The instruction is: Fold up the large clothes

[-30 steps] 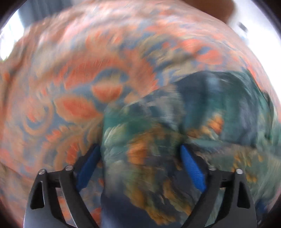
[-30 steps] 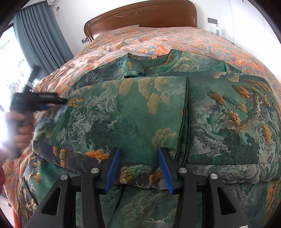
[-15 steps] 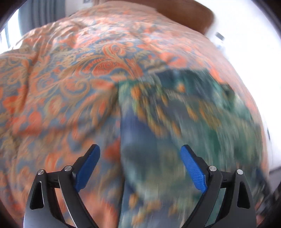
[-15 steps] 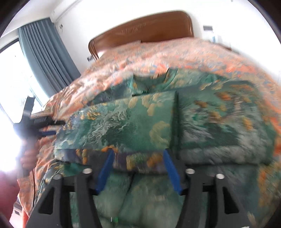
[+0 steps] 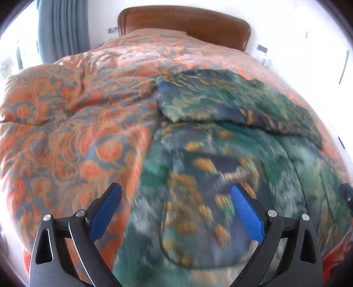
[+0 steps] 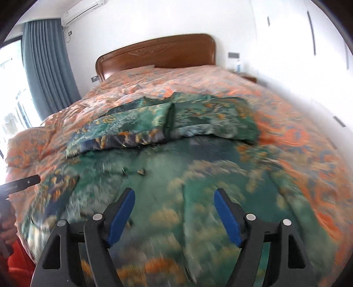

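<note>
green silk-like fabric with gold and blue patterning makes up the one garment [image 6: 176, 141] in view, a large robe-like piece spread on the bed, its far part folded back toward the near part so a doubled band [image 5: 231, 103] lies across the middle and the near part [image 5: 220, 198] runs down toward the cameras. one orange and blue paisley quilt [image 5: 72, 123] covers the whole bed beneath it, and one brown wooden headboard [image 6: 158, 55] stands against the white wall. one grey-blue curtain [image 6: 46, 66] hangs by a bright window on the left, and one white air conditioner [image 6: 82, 12] sits high on the wall. two grippers are in play. the left gripper [image 5: 176, 209] hangs above the garment's left edge, tilted downward, its blue pads spread wide and opening, with nothing pinched between them. the right gripper [image 6: 174, 214] hovers above the near part of the garment, also tilted downward, its jaws opening and released, the cloth lying below them ungrasped. in the right wrist view the left gripper's black body [image 6: 19, 184] shows at the left edge, held by a hand [image 6: 7, 227] near a red sleeve [image 6: 19, 271].
</note>
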